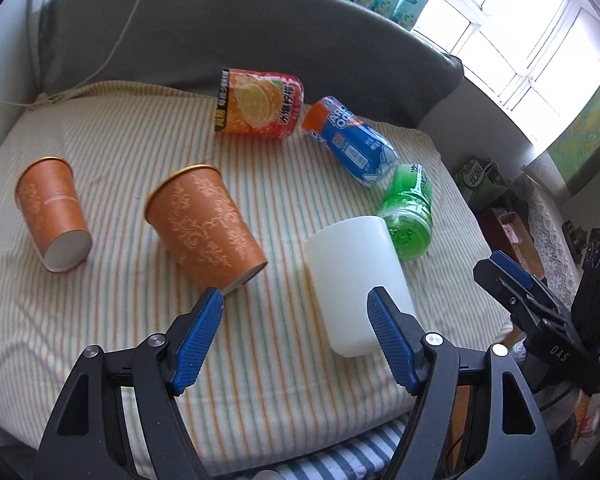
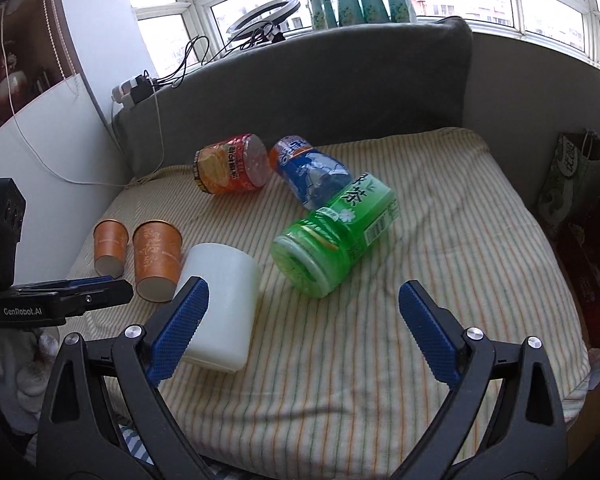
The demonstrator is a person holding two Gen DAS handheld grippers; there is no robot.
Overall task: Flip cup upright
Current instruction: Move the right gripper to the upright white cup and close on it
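Evidently readying a grasp, both grippers, left (image 1: 296, 320) and right (image 2: 304, 312), hover with jaws spread near the overturned white cup (image 1: 356, 280).

white plastic cup (image 1: 356, 280), upside down, two orange paper cups (image 1: 204, 228) inverted beside it

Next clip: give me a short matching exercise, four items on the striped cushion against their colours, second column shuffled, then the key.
Items:
1. plastic cup
2. larger paper cup
3. tea bottle
4. bottle between the can and the tea bottle

Colours:
A. green
B. blue with an orange end
C. translucent white
D. orange with a pale floral pattern

Pairs: 1-C, 2-D, 3-A, 4-B
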